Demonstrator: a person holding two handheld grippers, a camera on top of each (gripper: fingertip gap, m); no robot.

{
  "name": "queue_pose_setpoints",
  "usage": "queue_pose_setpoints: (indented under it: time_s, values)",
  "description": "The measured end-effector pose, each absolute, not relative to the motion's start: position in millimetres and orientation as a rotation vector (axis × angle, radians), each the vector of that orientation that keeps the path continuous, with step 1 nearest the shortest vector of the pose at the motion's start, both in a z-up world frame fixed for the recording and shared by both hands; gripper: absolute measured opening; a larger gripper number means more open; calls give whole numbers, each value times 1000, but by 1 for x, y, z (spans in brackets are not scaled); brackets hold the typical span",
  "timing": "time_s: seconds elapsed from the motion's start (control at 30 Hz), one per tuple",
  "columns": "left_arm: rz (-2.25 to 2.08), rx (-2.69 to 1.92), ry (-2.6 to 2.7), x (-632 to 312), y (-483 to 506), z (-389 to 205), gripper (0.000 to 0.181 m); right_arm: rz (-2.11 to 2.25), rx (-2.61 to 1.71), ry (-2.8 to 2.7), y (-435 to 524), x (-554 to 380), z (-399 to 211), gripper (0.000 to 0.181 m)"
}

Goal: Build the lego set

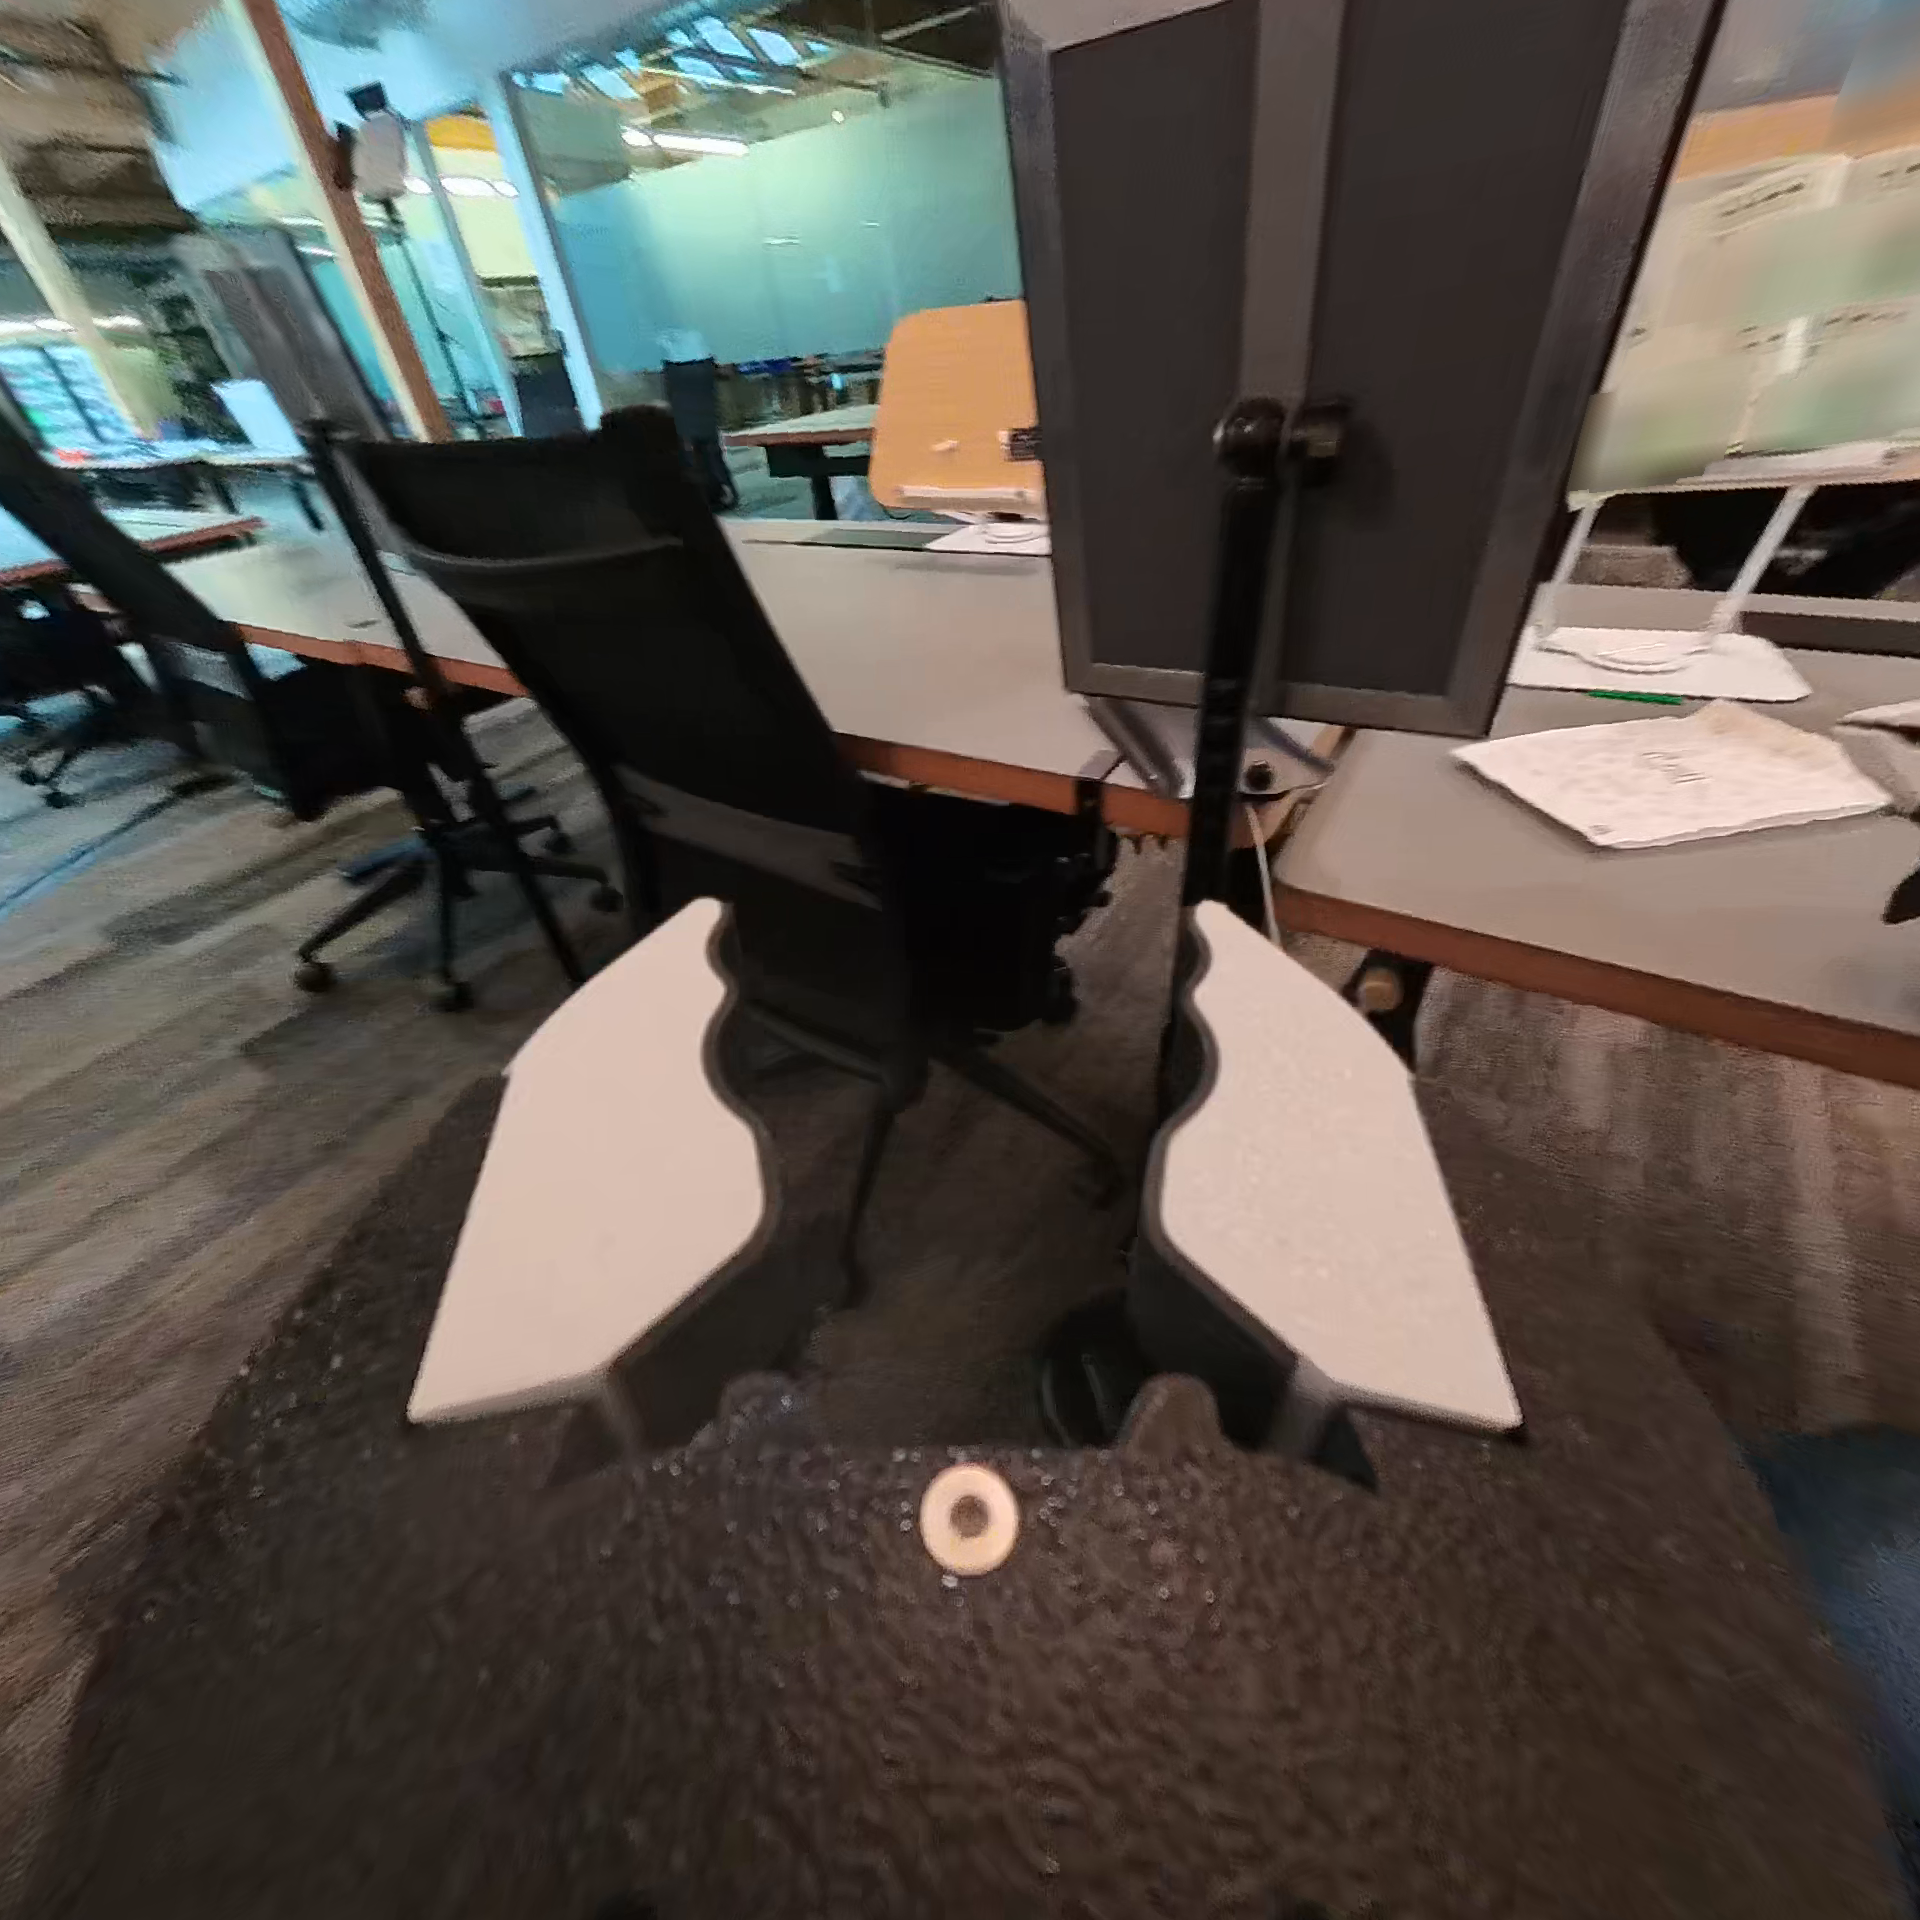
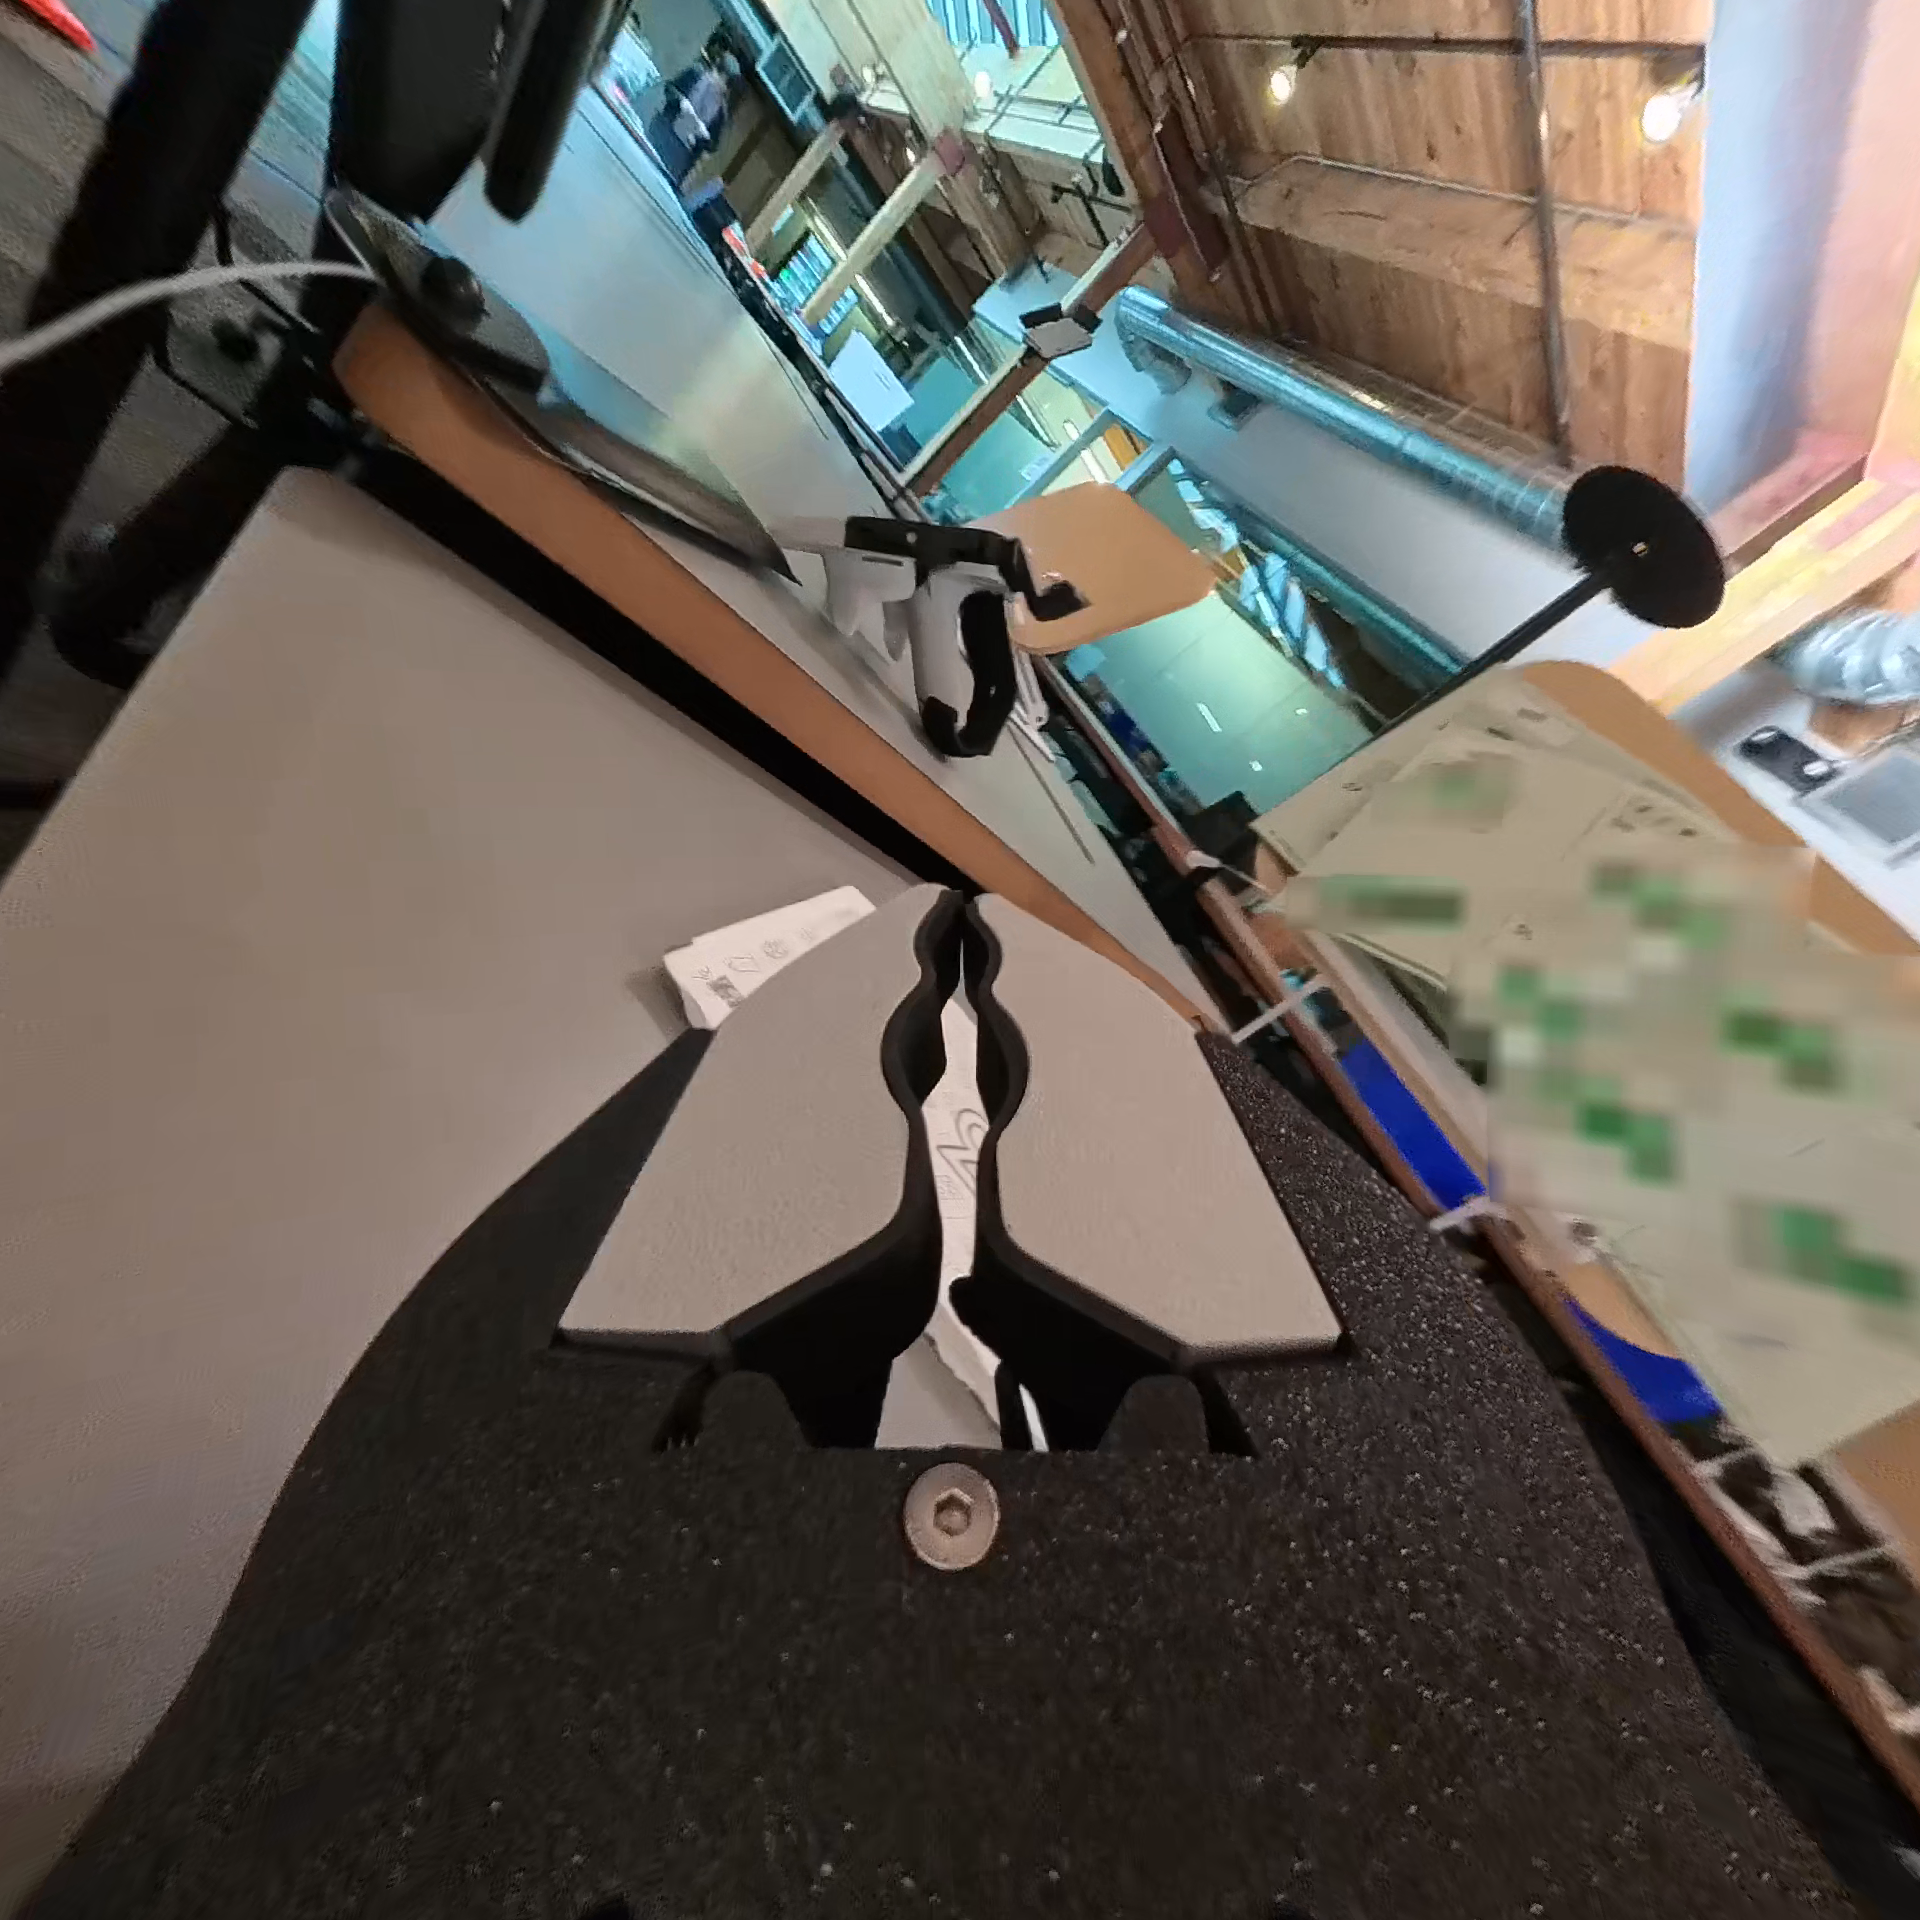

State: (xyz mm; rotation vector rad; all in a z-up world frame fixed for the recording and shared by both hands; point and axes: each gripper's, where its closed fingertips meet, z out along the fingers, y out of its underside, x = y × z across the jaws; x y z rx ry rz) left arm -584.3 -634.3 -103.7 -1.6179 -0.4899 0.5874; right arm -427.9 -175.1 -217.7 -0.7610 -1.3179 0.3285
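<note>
Nearest the lens in each view is the black textured body of my tool, with a single screw at its centre. My left gripper [image 1: 961, 940] has its jaws spread wide and empty; it points off the table [image 1: 1558, 883] toward a black mesh chair [image 1: 623, 623] and the carpet, so I judge it is in transit, not working. My right gripper [image 2: 964, 920] has its jaws brought together until the tips meet, and I see nothing clamped between them. It is rolled steeply, so the grey table [image 2: 312, 779] slopes across that view.

No Lego bricks show in either view; I cannot say where the set lies. The nearest related item is a white printed sheet [image 2: 769, 951] lying flat on the table just beyond and under the right fingertips, possibly packaging or instructions. Its print is too small to read.

Farther out:
- A mosaic-covered upright panel [image 2: 1610, 1039] stands right of the right gripper, probably propped for reference.
- A spare black-and-white handheld gripper [image 2: 935, 623] rests ahead on the next table.
- A dark monitor back [image 1: 1330, 343] on a black arm stands ahead of the left gripper, with white papers [image 1: 1662, 774] beside it.
</note>
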Motion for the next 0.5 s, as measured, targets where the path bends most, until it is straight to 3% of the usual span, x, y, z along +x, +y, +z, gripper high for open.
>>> queue_pose_setpoints:
  time_s: [0.2,0.5]
  values:
    - [503,-1659,-642,-581,-714,-138,81,391,-765,-1177,-221,-421,-192,0]
    - [442,-1538,-807,-620,-779,-167,81,902,-447,-1236,-448,-493,-124,3]
